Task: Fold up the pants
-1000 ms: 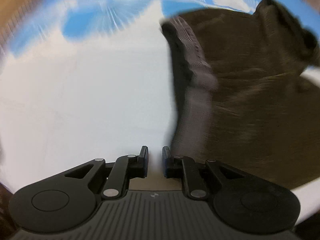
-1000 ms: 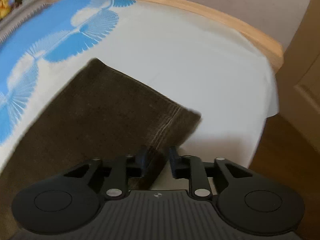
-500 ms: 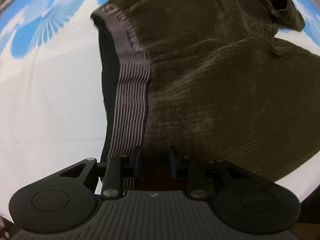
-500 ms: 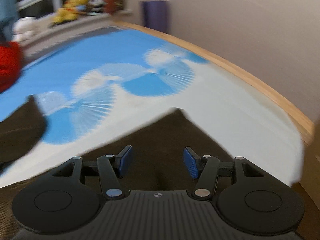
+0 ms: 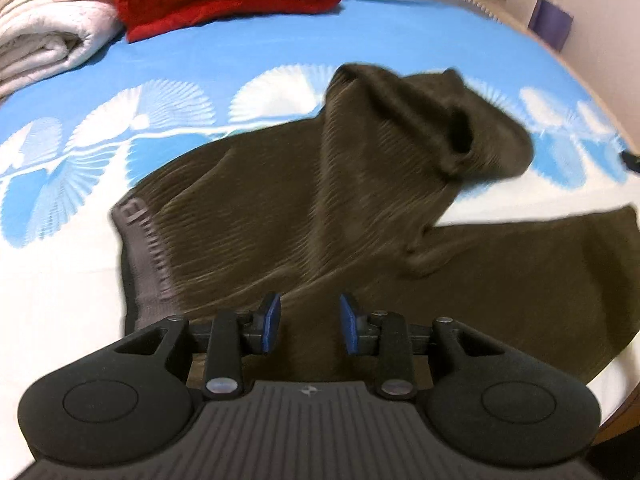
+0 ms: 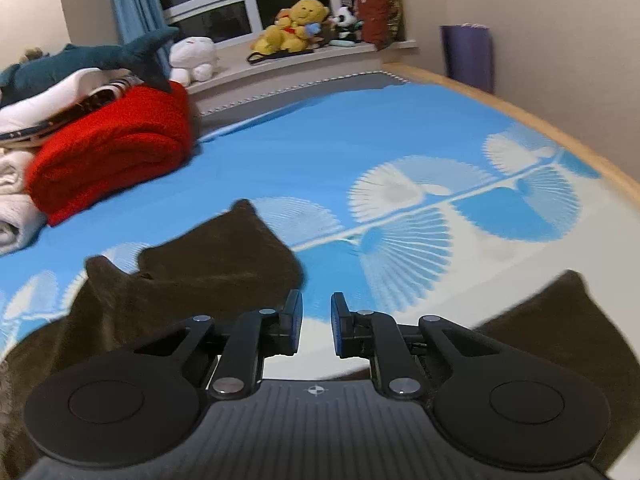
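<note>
A blue-and-white sheeted bed (image 6: 320, 152) meets a beige wall (image 6: 560, 40) beneath a dark window (image 6: 208, 0).

Left gripper (image 5: 308, 324): pitched steeply downward. Both fingers (image 5: 271, 323) in view, blue pads facing each other across a clear gap, nothing between them. The linkage arms and round pivot housings sit symmetric on either side of the ribbed body.

Right gripper (image 6: 316, 330): angled less steeply, looking out more toward level. Its fingers (image 6: 294, 326) stand closer together than the left pair, with a narrow gap remaining; its jaws have just been closing, and nothing sits between the pads. Blue pad edges visible on both sides.

No hand, sleeve or forearm shows in either wrist view; only the gripper bodies themselves appear at the bottom of each.
</note>
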### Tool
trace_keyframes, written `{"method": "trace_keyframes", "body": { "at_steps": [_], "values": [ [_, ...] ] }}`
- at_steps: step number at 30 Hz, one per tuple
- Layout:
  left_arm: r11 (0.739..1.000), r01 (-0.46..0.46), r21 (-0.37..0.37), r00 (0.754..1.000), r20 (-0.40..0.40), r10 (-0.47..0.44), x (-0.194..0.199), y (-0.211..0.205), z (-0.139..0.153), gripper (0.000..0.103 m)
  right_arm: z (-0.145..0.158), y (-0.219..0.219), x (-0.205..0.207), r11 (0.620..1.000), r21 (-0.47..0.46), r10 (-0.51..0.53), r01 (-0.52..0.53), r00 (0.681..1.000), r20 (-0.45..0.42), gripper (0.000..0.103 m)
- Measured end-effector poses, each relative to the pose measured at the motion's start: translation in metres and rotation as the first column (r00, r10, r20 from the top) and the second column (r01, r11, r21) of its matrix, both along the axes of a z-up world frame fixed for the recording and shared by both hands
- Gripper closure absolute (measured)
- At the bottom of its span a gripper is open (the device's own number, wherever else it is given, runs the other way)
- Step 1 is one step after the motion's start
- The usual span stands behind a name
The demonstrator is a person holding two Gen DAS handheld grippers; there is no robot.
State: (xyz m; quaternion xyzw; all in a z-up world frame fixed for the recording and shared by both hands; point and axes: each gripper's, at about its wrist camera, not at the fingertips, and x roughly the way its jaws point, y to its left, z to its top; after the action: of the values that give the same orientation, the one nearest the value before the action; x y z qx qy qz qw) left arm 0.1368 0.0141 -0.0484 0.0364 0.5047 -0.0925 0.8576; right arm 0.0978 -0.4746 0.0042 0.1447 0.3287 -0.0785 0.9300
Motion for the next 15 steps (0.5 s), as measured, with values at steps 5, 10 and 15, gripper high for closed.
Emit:
{"method": "trace_keyframes", "body": {
  "at_steps": [5,10,15],
  "values": [
    [1.000,-0.023,-0.019,1.000,-0.017,0.022,0.014,-0.016,-0.004,0.075,-0.011,0.012,0.036,0.998,0.058,0.025,-0.024,1.000,-0.005,0.086],
    [0.997,-0.055,-0.056,0.998,-0.047,0.052,0.034,-0.024,-0.012,0.076,-0.027,0.015,0.076,0.998,0.064,0.020,-0.019,1.000,-0.012,0.085],
    [0.994,-0.052,-0.097,0.996,-0.074,0.045,0.053,-0.040,-0.020,0.076,-0.058,0.002,0.113,0.998,0.059,-0.028,0.031,0.998,-0.053,0.080]
  ]
}}
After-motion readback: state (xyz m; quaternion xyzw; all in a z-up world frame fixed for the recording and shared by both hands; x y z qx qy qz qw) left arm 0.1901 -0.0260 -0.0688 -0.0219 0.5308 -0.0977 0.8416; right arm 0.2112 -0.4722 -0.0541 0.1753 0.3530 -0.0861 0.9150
